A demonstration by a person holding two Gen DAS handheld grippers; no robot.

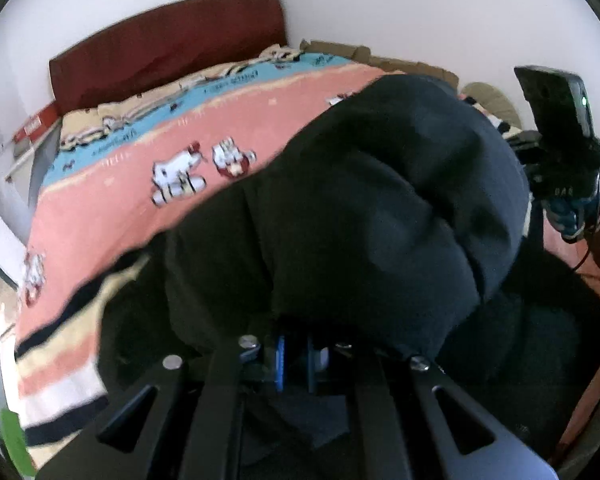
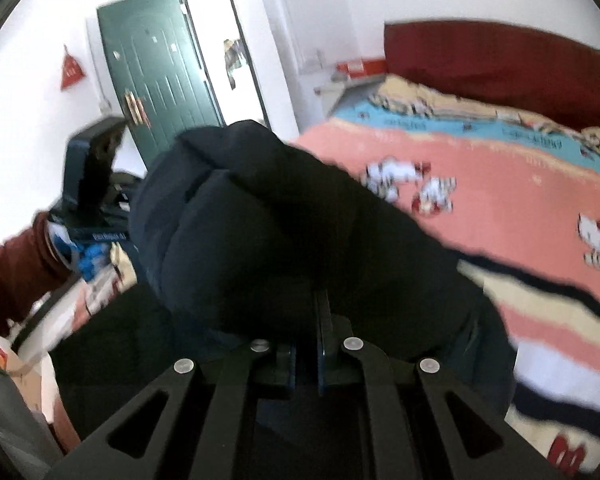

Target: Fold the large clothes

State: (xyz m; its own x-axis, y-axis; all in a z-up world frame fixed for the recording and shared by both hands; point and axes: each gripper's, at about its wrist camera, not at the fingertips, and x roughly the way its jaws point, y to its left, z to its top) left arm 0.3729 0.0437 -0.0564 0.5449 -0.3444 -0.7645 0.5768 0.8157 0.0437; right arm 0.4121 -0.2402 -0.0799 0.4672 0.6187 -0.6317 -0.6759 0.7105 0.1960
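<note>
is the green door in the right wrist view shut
No, the green door stands swung open, with a bright open doorway beside it.

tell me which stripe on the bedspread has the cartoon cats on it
The wide pink stripe across the middle of the bedspread. The blue stripe nearer the headboard carries only small dark print.

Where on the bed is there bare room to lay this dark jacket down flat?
Bare bedspread lies between the dark jacket and the red headboard, around the cartoon prints. It is crowded near the cameras: the left gripper and right gripper each pinch the bunched jacket, which hides the near bed.
</note>
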